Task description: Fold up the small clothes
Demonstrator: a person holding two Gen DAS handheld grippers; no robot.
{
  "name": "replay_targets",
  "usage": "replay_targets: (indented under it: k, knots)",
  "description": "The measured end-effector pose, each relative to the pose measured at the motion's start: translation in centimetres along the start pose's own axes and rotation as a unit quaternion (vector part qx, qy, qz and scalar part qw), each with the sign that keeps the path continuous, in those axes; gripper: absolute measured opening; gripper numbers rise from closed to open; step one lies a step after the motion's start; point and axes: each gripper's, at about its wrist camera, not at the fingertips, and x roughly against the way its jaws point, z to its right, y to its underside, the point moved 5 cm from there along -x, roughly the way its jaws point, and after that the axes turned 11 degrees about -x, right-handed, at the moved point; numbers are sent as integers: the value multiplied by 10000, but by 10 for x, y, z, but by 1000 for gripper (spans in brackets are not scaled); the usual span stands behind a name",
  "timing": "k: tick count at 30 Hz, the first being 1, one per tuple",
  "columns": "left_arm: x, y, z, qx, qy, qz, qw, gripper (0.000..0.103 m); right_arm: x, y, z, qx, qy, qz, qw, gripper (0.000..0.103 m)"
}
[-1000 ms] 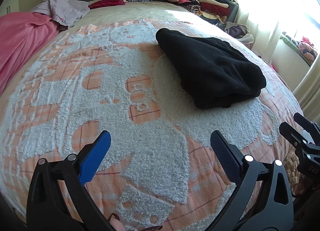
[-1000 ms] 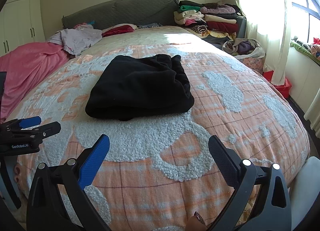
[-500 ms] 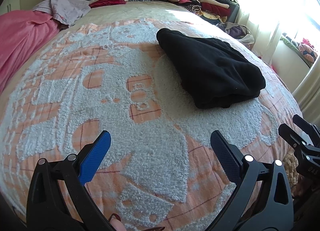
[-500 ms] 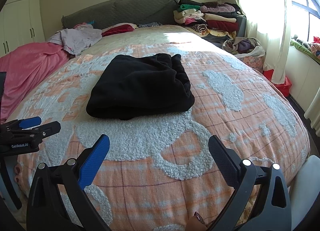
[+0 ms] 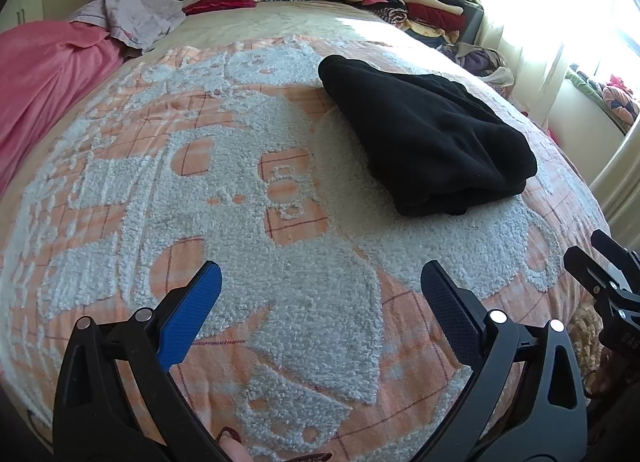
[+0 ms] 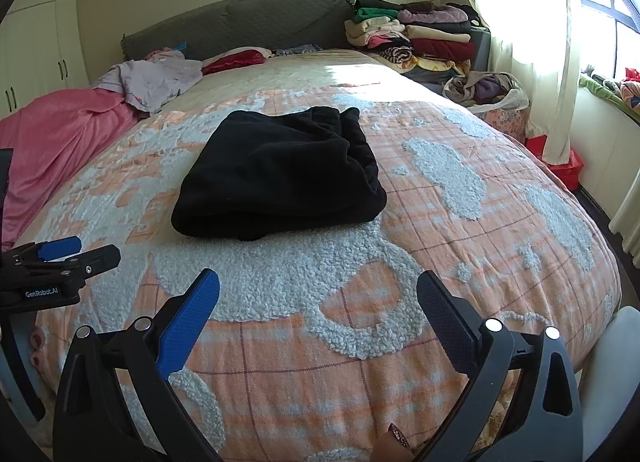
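One black fleece garment (image 6: 280, 177) lies folded into a thick, rounded rectangle near the middle of the bed, its soft layered edge facing the near side. It rests on a bedspread (image 6: 460, 262) of orange checked cloth with raised, nubbly pale-blue tufting in curved patches. Neither tool touches the garment; both hang over the near end of the bed, well apart from it.

Left gripper (image 5: 320, 286): two rigid black fingers, one blue textured pad (image 5: 188, 318) and one dark textured pad, spread wide with nothing between them. Right gripper (image 6: 318, 294): same build, also spread wide and empty. From the right wrist view the left gripper shows at the left edge.

On the far left lies one smooth pink blanket (image 6: 52, 133), with one crumpled lilac garment (image 6: 156, 77) beside it. One padded grey headboard (image 6: 240, 21) spans the far end. At the far right stands one stack of folded clothes (image 6: 416, 33) in mixed colours, with a pale curtain (image 6: 528, 41) at the window
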Motion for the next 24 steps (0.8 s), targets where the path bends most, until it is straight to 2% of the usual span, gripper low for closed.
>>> replay_targets:
  k: [24]
  knots:
    - [-1, 3, 0, -38, -99, -60, 9999, 93, 4, -1, 1, -7, 76, 22, 10000, 98]
